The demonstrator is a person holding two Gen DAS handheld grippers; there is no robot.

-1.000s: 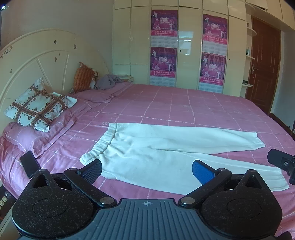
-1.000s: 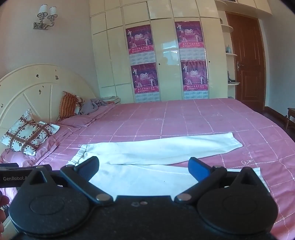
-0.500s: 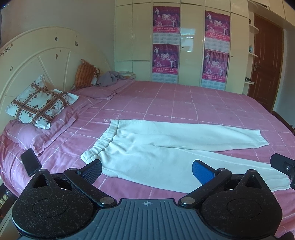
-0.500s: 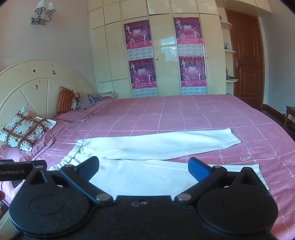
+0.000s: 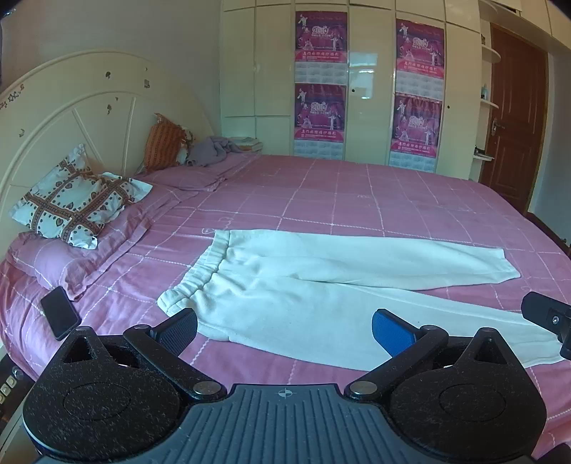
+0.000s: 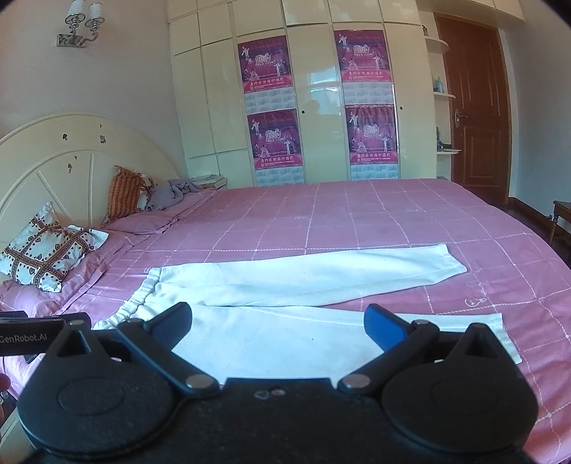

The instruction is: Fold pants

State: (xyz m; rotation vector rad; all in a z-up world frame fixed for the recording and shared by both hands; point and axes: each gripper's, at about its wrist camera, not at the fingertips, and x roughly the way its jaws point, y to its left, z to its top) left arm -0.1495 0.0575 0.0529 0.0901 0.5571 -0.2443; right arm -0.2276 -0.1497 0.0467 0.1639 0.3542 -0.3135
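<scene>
Bed: a wide bed (image 5: 357, 192) under a pink sheet with a white grid, filling most of both views.
Headboard: a cream arched headboard (image 5: 89, 107) on the left, its paint chipped in spots.
Pillows: a heart-print pillow (image 5: 76, 203) on a pink pillow by the headboard; an orange striped cushion (image 5: 162, 142) farther back, with a grey cloth (image 5: 210, 150) beside it.
Wardrobe: cream wardrobe (image 6: 221, 103) along the far wall, four purple posters (image 6: 266, 64) on its doors; a brown door (image 6: 474, 107) at right, a wall lamp (image 6: 82, 21) upper left.
Pants: white pants (image 5: 321, 285) lie flat on the near half of the bed, waistband toward the pillows, legs spread apart toward the right.
Phone: a dark phone (image 5: 60, 317) on the sheet near the left edge, well apart from the waistband.
Left gripper: left gripper (image 5: 284, 326) spread wide, holding nothing, hovering above the near leg by the waistband.
Right gripper: right gripper (image 6: 276, 323) also spread wide and empty, over the near leg toward its hem.
Hidden: the near edge of the bed and part of the near leg sit behind the gripper bodies; poster text is too small to read.
Cut off: only a black tip of the right gripper shows at the right rim of the left view.
Open room: bare sheet lies beyond the far leg up to the wardrobe, and between the waistband and the pillows.
</scene>
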